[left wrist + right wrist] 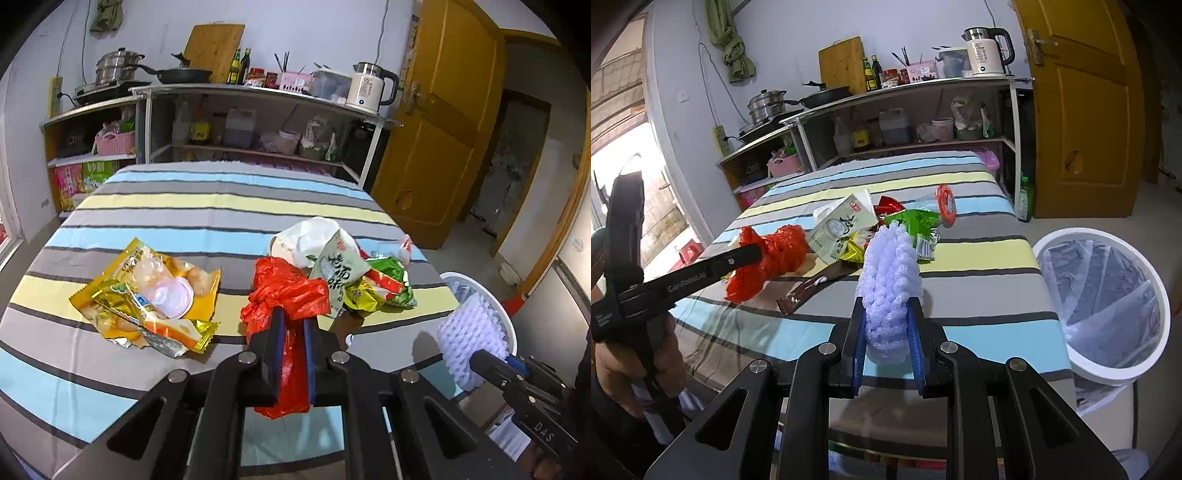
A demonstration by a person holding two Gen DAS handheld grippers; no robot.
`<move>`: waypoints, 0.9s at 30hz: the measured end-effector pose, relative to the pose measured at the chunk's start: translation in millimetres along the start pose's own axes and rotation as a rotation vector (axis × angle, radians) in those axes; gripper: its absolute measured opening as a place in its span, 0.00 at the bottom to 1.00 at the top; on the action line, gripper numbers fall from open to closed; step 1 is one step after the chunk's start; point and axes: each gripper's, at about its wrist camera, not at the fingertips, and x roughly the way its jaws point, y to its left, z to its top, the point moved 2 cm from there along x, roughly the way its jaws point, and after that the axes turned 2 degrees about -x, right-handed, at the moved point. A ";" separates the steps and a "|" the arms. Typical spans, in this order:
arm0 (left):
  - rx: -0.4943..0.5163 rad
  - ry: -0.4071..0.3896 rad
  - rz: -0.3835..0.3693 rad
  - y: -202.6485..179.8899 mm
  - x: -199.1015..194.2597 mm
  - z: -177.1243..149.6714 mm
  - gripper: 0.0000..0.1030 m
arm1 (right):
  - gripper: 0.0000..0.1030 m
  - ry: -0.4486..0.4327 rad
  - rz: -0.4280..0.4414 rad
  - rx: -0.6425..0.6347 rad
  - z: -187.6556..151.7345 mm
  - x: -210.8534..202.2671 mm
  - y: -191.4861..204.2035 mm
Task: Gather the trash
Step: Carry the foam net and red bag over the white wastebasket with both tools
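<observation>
My left gripper (pixel 293 325) is shut on a crumpled red plastic bag (pixel 284 291), whose tail hangs down between the blue pads. The right wrist view shows that red bag (pixel 783 251) lifted a little off the striped table (pixel 979 295). My right gripper (pixel 886 306) is shut on a white foam net sleeve (pixel 890 266), held above the table's near right part. To the right of it, beside the table, stands a white bin (pixel 1100 232) lined with a clear bag. From the left wrist view the foam sleeve (pixel 469 332) sits just in front of the bin (pixel 506 317).
Yellow snack wrappers and a clear cup lid (pixel 147 295) lie left on the table. A heap of green and white wrappers (pixel 354 273) lies right of the red bag. A brown wrapper (pixel 801 295) lies near it. Kitchen shelves (pixel 258 92) stand behind; a yellow door (pixel 443 110) is right.
</observation>
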 end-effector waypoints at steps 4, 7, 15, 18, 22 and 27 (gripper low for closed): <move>0.015 -0.025 -0.009 -5.5 -11.4 1.2 0.07 | 0.21 -0.013 -0.006 -0.003 -0.4 -6.3 0.3; 0.022 -0.045 -0.018 -9.1 -19.5 2.9 0.07 | 0.21 -0.020 -0.009 -0.005 -1.8 -10.0 -0.2; 0.052 -0.084 -0.072 -27.5 -33.9 13.0 0.06 | 0.21 -0.054 -0.034 0.005 -1.5 -25.5 -5.4; 0.070 -0.083 -0.107 -39.3 -33.0 15.4 0.06 | 0.21 -0.068 -0.051 0.015 -0.3 -32.3 -11.8; 0.104 -0.064 -0.169 -64.1 -24.7 16.2 0.06 | 0.21 -0.085 -0.086 0.034 0.8 -42.1 -27.4; 0.153 -0.037 -0.247 -101.6 -10.6 16.7 0.06 | 0.21 -0.102 -0.154 0.077 0.0 -53.8 -56.4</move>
